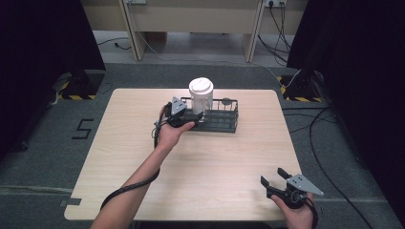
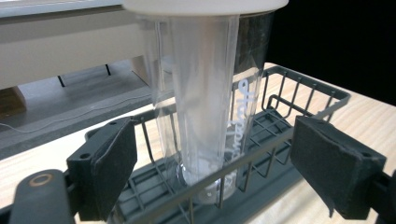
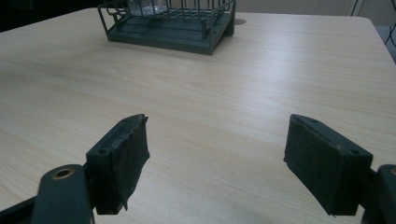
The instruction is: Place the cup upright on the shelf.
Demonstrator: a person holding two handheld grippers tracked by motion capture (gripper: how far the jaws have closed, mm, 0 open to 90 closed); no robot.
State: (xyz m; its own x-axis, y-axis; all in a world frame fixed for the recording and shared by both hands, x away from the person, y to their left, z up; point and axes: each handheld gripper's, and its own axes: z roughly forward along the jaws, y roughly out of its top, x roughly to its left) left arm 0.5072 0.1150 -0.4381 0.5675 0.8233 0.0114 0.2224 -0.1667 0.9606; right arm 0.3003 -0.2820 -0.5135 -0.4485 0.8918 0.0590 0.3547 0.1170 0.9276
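A clear plastic tumbler (image 2: 205, 116) with a white lid (image 2: 205, 5) stands upright in the dark wire rack (image 2: 299, 93), at the rack's left end in the high view, a little above the middle of that frame. White script runs up the tumbler's side in the left gripper view; the letters are seen from an angle and partly crossed by the rack's top wire, so the word cannot be read with any certainty. The lid is cut off by the top edge of that frame, and the tumbler's base is blurred behind the wires.

The left gripper (image 1: 184, 117) sits just left of the tumbler in the high view, held by the left hand (image 1: 169, 133). Its jaws stand wide, one on each side of the tumbler and clear of it, with the rack's near rim between them.

The right gripper (image 1: 277, 183) rests at the lower right of the high view, over the desk (image 1: 143, 157) and well apart from the rack. Its jaws are spread wide with nothing between them but bare wood. In the right gripper view the rack appears at the upper left, its top cut off by the frame edge.

On the floor at the left of the high view, a dark marking (image 1: 82, 129) shaped like the figure 5 can be made out.
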